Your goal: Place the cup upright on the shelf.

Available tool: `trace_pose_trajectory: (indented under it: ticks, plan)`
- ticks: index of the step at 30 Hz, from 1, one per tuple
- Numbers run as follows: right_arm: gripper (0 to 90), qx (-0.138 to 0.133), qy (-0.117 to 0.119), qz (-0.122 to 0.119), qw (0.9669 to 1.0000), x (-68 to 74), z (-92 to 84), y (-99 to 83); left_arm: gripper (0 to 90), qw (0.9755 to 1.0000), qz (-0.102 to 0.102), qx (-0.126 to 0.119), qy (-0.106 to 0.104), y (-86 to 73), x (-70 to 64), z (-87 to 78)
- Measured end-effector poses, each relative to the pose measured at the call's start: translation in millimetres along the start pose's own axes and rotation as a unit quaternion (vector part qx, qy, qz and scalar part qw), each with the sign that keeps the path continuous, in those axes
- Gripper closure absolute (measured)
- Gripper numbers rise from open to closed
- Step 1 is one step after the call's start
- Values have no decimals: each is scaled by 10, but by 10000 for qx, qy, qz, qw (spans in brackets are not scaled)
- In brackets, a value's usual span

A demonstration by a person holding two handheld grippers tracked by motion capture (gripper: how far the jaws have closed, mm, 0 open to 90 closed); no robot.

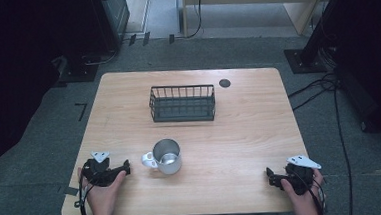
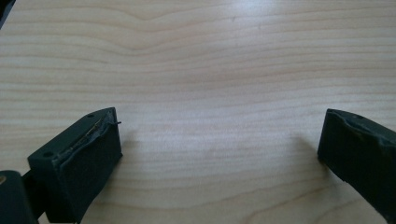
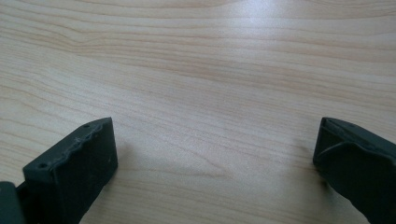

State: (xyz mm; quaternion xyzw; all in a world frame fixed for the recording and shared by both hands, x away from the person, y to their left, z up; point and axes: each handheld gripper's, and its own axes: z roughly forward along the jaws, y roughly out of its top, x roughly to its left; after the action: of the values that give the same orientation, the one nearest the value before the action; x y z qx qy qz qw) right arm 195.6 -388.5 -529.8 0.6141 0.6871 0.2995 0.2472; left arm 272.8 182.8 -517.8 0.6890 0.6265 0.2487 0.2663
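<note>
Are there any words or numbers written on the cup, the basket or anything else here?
None can be read.
The metal mug shows a plain shiny side, with no letters on its white handle.
The black wire basket bears no label.
The wooden table and the black round spot on it show no writing.
The left gripper and right gripper show no marks.

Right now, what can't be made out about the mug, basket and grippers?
- Mug, high view: too small to tell whether its shiny inside holds anything.
- Basket, high view: floor dark behind the wires; contents unclear.
- Left gripper and right gripper, gripper views: jaw bases cut off by the bottom edge.
</note>
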Motion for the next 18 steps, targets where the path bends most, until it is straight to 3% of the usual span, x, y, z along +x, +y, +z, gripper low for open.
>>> trace_pose_trajectory:
  ticks: [3,10,18]
  plan:
    - [0,1,1,3,10000,0,0,0,0,9998,-77,-57,-186,4,6,-54]
    - [0,2,1,3,10000,0,0,0,0,9976,-170,-469,-480,89,-81,-311]
    - [0,0,1,1,10000,0,0,0,0,9937,70,-728,-850,220,-355,-651]
